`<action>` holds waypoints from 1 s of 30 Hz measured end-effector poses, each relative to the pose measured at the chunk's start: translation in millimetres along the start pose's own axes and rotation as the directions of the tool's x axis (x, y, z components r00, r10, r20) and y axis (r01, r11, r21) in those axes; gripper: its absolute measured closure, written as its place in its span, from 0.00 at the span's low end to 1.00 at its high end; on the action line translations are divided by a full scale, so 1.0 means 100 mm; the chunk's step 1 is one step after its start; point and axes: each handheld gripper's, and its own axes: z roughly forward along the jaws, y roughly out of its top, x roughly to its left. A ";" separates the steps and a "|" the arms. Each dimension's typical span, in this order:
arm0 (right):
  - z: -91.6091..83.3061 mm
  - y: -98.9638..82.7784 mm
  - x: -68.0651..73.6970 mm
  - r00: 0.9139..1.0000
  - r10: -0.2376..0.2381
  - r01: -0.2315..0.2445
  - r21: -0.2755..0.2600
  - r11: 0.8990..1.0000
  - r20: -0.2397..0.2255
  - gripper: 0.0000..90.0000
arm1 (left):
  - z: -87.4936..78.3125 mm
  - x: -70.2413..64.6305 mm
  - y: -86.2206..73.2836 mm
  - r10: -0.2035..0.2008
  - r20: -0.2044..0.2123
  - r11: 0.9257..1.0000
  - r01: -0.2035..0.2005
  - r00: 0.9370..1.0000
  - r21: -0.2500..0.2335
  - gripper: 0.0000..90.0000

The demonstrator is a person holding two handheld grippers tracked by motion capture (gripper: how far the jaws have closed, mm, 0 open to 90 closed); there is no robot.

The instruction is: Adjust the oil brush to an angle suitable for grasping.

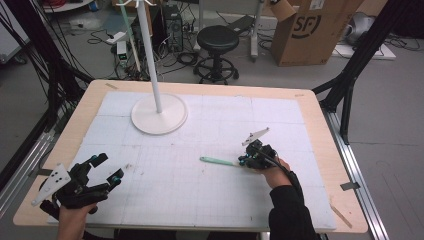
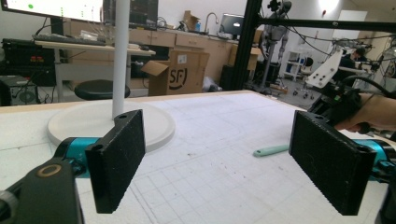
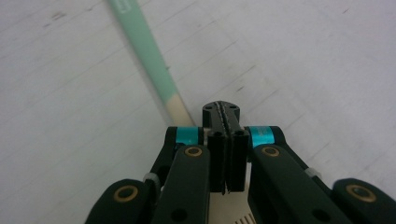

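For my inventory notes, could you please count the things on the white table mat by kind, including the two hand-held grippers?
Hand-held grippers: 2, the left gripper and the right gripper
White stands with a round base: 1, the stand
Mint-green sticks: 1, the stick
Total: 4

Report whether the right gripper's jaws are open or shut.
Shut. In the right gripper view the right gripper has its two black jaws pressed together, with the mint green stick running under them; whether they pinch it cannot be told.

The stick lies on the table, nearer than the stand.
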 end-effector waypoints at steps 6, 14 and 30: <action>-0.11 -0.21 0.13 0.999 -0.013 0.011 -0.035 0.999 -0.046 1.00 | 0.03 -0.03 0.00 0.002 0.007 1.000 -0.002 1.000 0.003 0.21; -0.20 -0.43 0.34 0.996 -0.035 0.028 -0.093 0.995 -0.083 1.00 | 0.10 -0.08 0.00 0.006 0.016 1.000 -0.006 1.000 0.009 0.21; -0.53 -0.78 0.53 0.995 0.056 -0.018 -0.386 0.922 0.085 0.74 | 0.14 -0.09 0.03 0.001 0.020 1.000 -0.001 1.000 0.012 0.21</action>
